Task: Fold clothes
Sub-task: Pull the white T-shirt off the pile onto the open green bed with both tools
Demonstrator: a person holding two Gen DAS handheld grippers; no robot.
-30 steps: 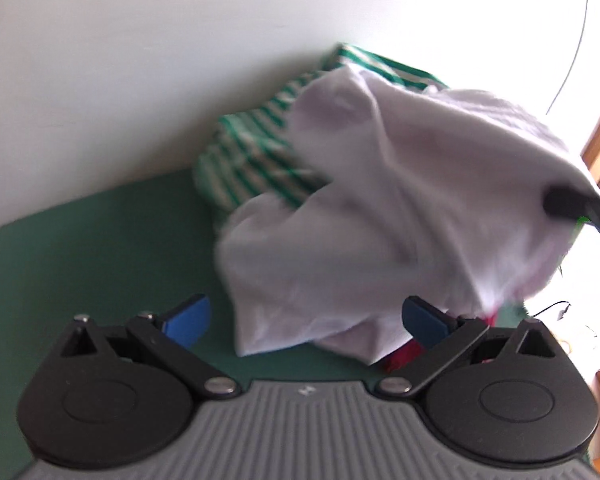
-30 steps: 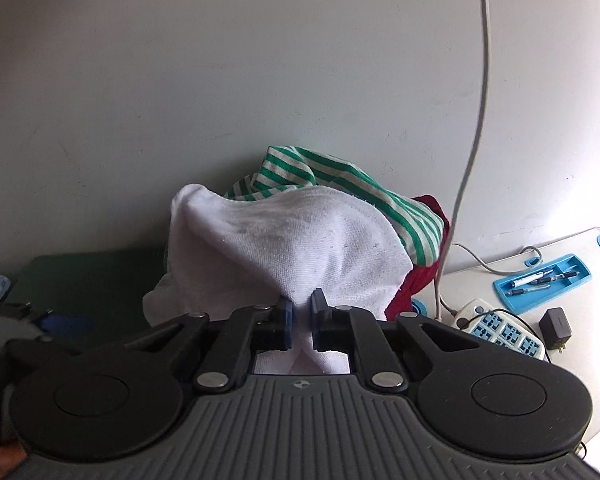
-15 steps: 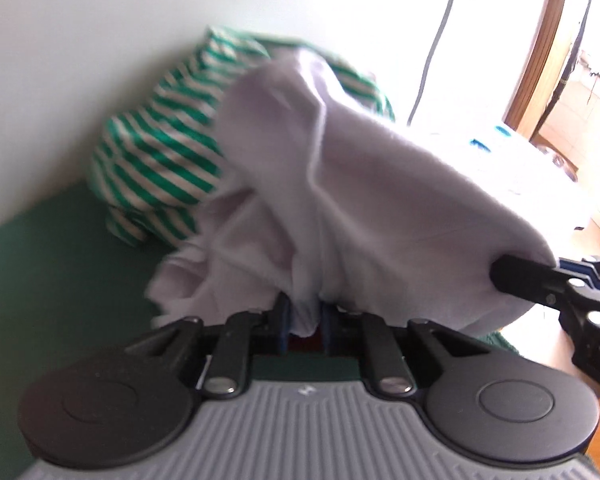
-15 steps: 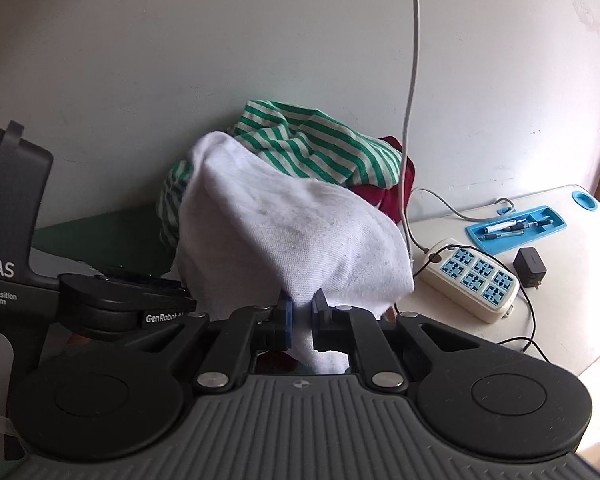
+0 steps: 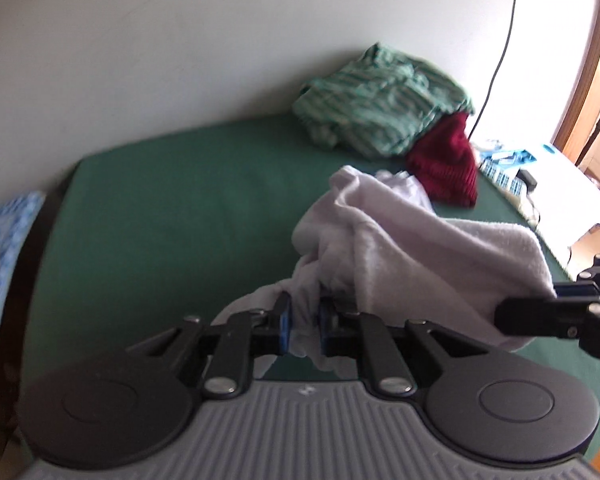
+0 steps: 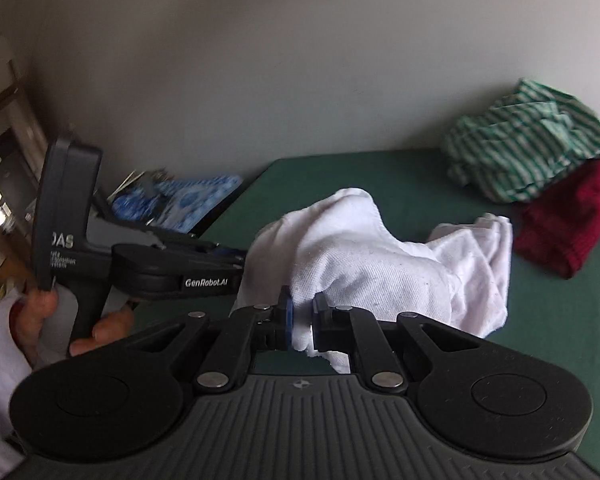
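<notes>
Across the near half of the green table [image 5: 160,216] we held a white garment [image 5: 412,248], lifted and bunched between our two tools, its far end trailing on the cloth. It hung there, we judge, so that we could spread it flat where the table lay bare. Far to the right a green striped shirt [image 5: 380,108] sat heaped over a dark red knit [image 5: 448,168], apparently waiting their turn. At the far left edge lay a blue patterned cloth [image 6: 188,200]. Our left gripper [image 5: 303,322] was closed on a fold of the white garment, and our right gripper [image 6: 300,320] pinched another fold likewise, two holds to pull the fabric open.
</notes>
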